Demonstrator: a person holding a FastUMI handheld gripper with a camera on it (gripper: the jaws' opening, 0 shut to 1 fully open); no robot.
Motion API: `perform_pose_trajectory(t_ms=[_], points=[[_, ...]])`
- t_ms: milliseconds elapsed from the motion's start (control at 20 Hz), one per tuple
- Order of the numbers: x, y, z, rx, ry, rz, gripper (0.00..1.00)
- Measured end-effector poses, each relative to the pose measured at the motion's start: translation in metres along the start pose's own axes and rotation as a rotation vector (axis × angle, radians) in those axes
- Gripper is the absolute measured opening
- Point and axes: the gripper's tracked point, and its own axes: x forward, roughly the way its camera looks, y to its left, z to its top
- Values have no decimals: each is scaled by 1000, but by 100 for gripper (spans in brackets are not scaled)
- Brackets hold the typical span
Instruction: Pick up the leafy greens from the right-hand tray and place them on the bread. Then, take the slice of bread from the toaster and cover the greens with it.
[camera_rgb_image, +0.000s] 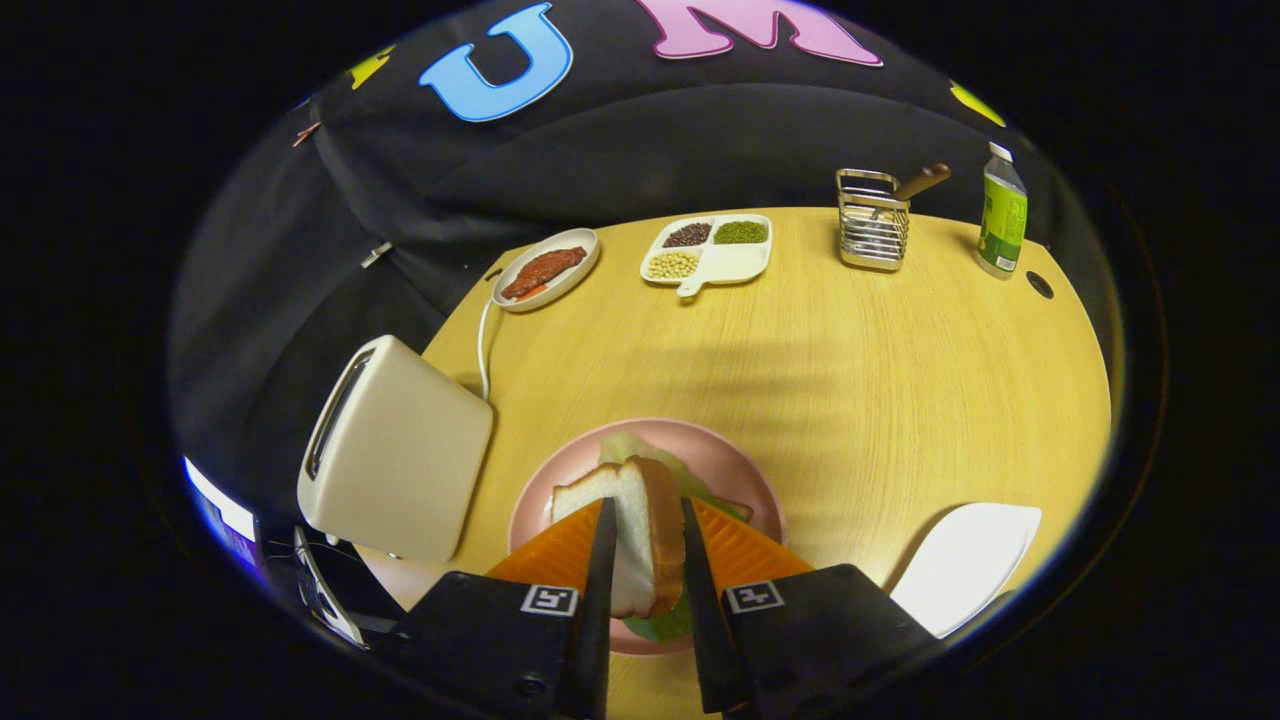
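My gripper (645, 520) is shut on a slice of bread (635, 520), held on edge between the two fingers. It hangs just above a pink plate (745, 475) on the wooden table. Leafy greens (640, 448) lie on that plate under the held slice, with a bit of another bread slice (735, 508) peeking out beside the right finger. A cream toaster (395, 460) stands to the left of the plate, its slot looking empty. A white tray (965, 565) sits to the right of the fingers with nothing visible on it.
At the table's far side are an oval plate with red meat (545, 270), a divided dish of beans (710, 250), a wire utensil rack (873, 222) and a green bottle (1002, 212). A white cord (482, 345) runs from the toaster toward the back.
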Motion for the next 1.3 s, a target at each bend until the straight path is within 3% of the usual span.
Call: perform_pose_trajectory(t_ms=[200,300,350,450,650,850,1200,1300], points=[[-6,-16,0,-47,-20,-41,47],[-12,-19,2,-59,-35,-44,58],[-16,-20,4,-63,-43,-47,73],[-30,-29,9,-76,-78,-74,92],[-68,-42,24,-164,-193,-138,99],[-118,-46,40,-209,-303,-149,99],[-229,-76,92,-162,-554,-211,98],[-256,-93,106,-129,-608,-264,99]])
